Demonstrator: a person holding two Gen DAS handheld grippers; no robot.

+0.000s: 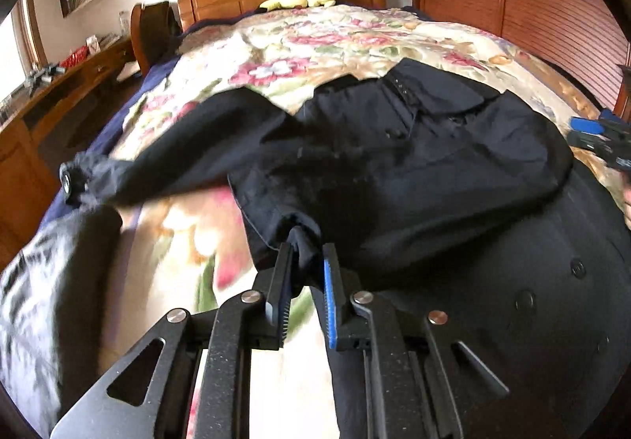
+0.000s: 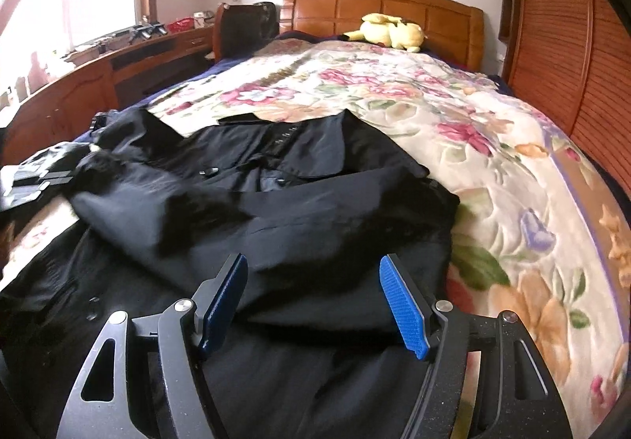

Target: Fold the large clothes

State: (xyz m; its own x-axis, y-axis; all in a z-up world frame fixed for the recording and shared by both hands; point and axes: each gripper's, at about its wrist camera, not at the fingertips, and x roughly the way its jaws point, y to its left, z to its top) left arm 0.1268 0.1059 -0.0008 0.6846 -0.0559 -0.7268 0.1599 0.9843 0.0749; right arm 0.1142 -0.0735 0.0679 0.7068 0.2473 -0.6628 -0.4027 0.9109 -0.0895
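Floral bedspread (image 2: 453, 147) carries the black coat (image 2: 299, 194), spread flat; left hand-held gripper (image 1: 307, 253) is pinched tight on a fold of its fabric, right hand-held gripper (image 2: 313, 277) hovers above it, jaws wide, empty

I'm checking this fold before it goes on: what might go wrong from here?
1. The left gripper pinches only a small tuck of the black coat; it may slip out under the coat's weight.
2. The right gripper is open and holds nothing, so the fold may skew.
3. The sleeve trails sideways and could bunch.
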